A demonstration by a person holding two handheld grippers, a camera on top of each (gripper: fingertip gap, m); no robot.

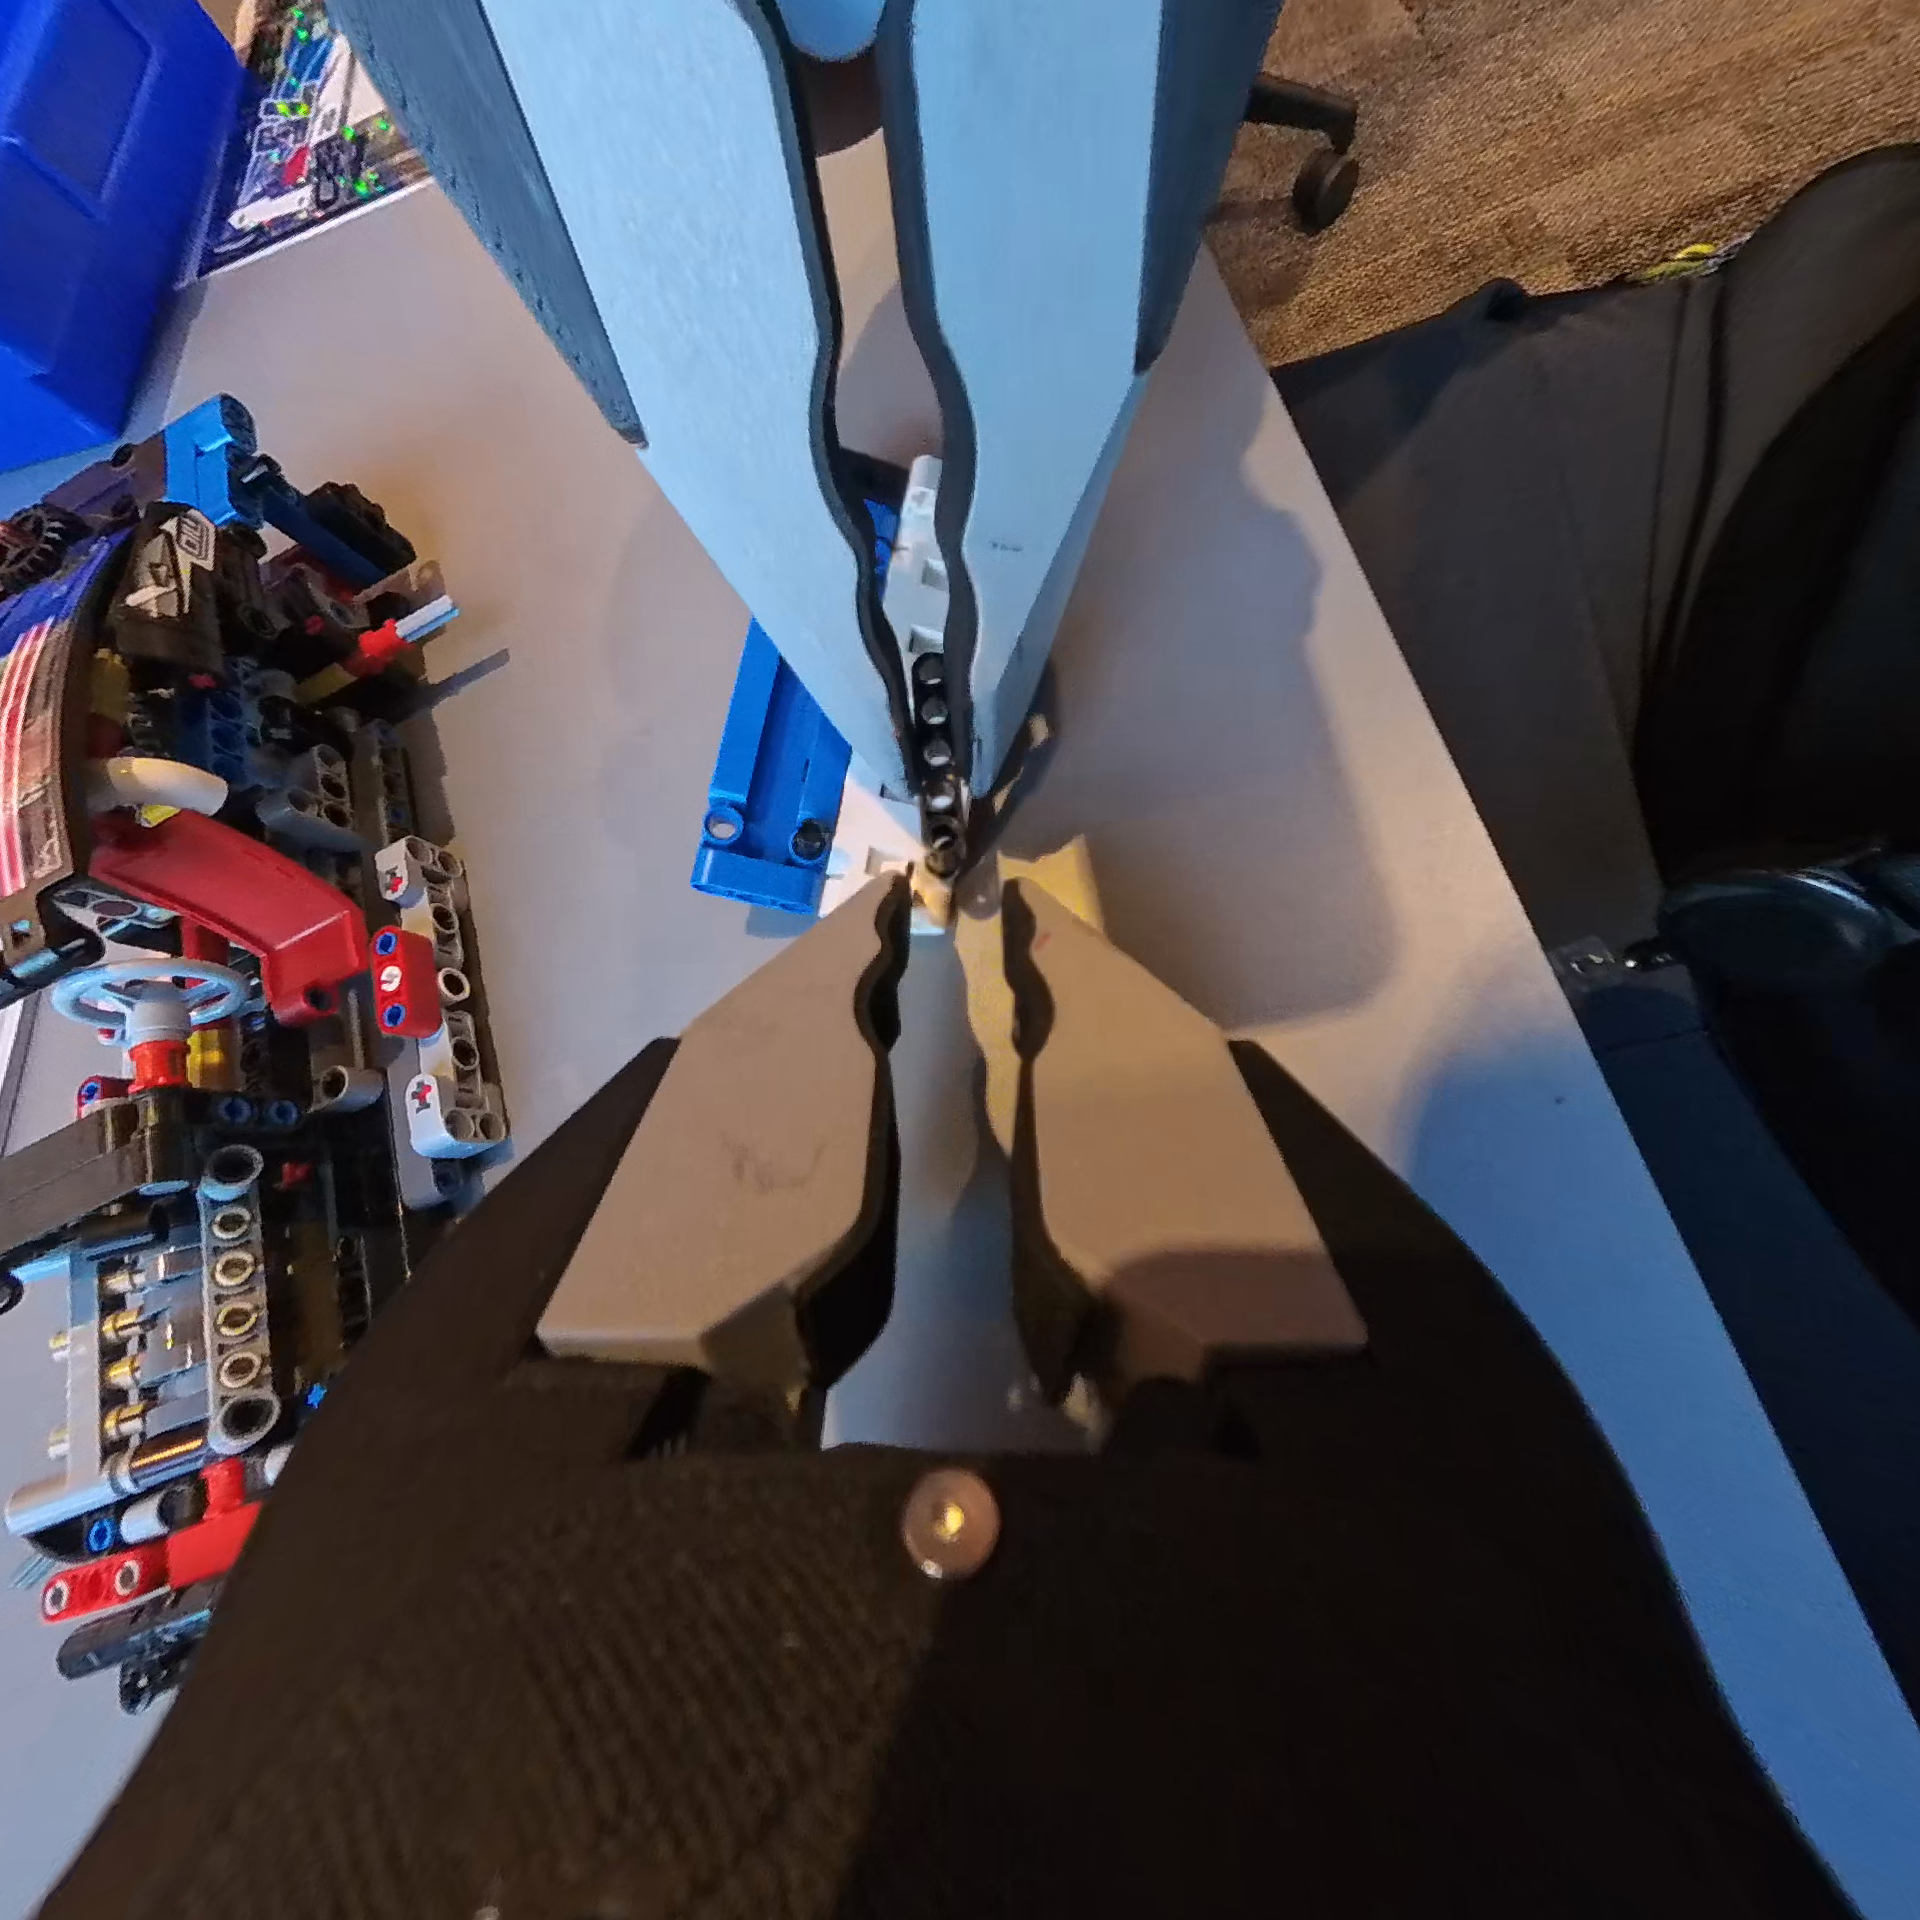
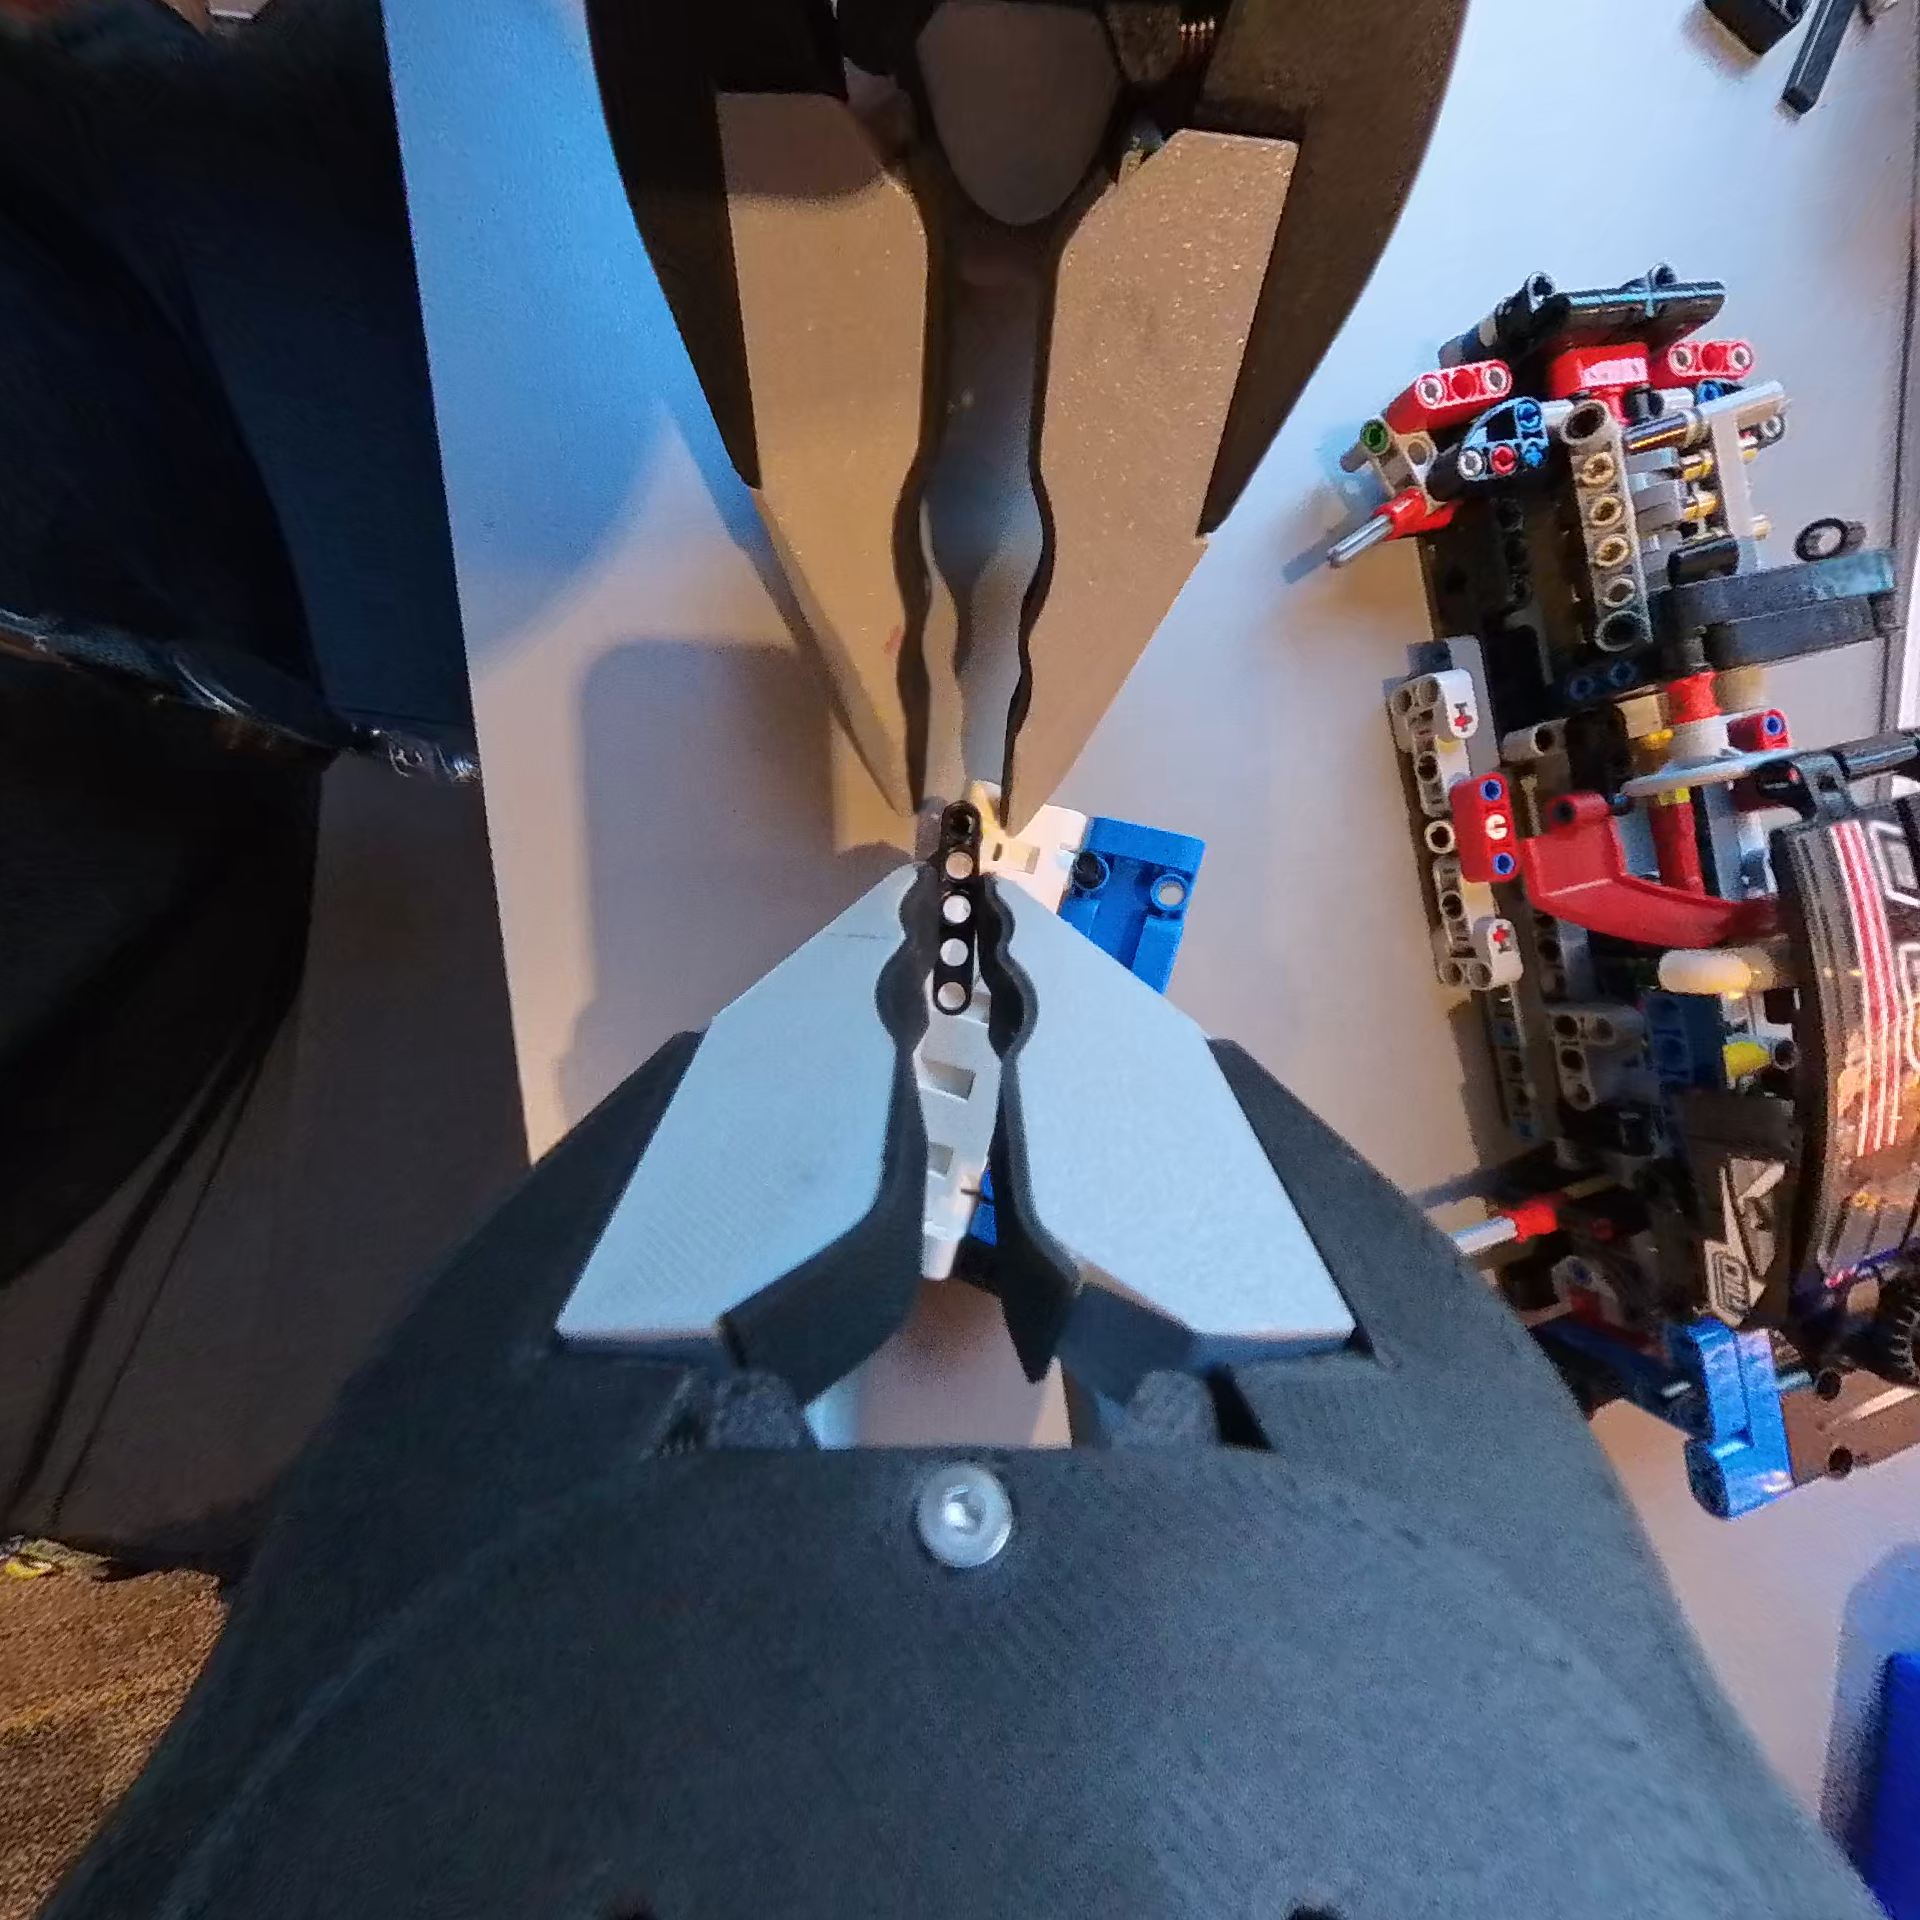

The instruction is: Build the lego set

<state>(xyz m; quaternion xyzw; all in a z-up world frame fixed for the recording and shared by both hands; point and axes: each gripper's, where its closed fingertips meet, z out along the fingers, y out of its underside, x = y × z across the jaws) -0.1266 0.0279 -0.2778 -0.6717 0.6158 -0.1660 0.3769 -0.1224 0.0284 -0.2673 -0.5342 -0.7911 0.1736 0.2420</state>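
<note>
My right gripper is shut on a small sub-assembly: a black holed beam, a white panel and a blue panel. It holds this just above the white table. My left gripper faces it tip to tip. Its jaws are nearly closed around a small cream piece at the end of the black beam. The blue panel sticks out to the left. The part-built lego car lies on the table beside both grippers, also seen in the right wrist view.
A blue bin and the instruction booklet are at the back left. The table edge runs close by, with a person's dark trousers and a chair caster past it. Loose black pieces lie beyond the car. The grippers are tip to tip, or close to it.
</note>
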